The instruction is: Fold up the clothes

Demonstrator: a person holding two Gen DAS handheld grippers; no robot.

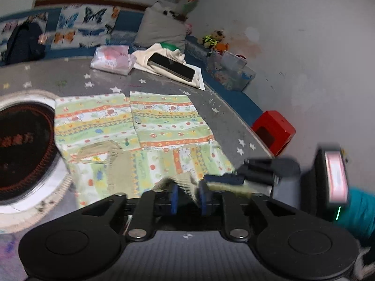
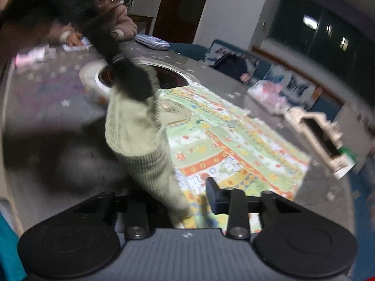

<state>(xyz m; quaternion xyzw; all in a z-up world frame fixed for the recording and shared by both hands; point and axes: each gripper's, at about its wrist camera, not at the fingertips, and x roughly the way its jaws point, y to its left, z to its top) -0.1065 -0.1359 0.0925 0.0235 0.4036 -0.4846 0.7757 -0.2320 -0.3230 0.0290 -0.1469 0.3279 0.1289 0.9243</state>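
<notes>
Roughly by size: we've got the grey star-print table [image 1: 164, 82] with a round cooktop [image 1: 21, 145] sunk into it. Spread flat across the table is the patterned garment [image 1: 145, 126], green, yellow and orange stripes, front panels meeting at a centre seam, olive lining showing at the near end. In the right wrist view the same garment [image 2: 234, 140] runs away from us toward the cooktop [image 2: 168, 79].

A ribbed olive-green piece [image 2: 140, 140], cuff or sleeve, we can't tell which, is lifted off the table and hangs stretched between our two grippers.

Our left gripper [image 1: 187, 195] has its blue pads [image 1: 174, 196] pinched on that ribbed edge [image 1: 185, 185]. The other gripper shows blurred at the right of that view.

Our right gripper [image 2: 187, 201]: the ribbed fabric passes down between the fingers, right finger [image 2: 213, 194] visible and standing apart from the cloth, left finger hidden behind it. We can't tell if it's clamping.

Far end of the table: a phone [image 1: 172, 66] lying on a cream cloth [image 1: 164, 56], a tissue pack [image 1: 112, 59] just beside it. A person in a pink top [image 2: 117, 21] sits at the far side.
</notes>
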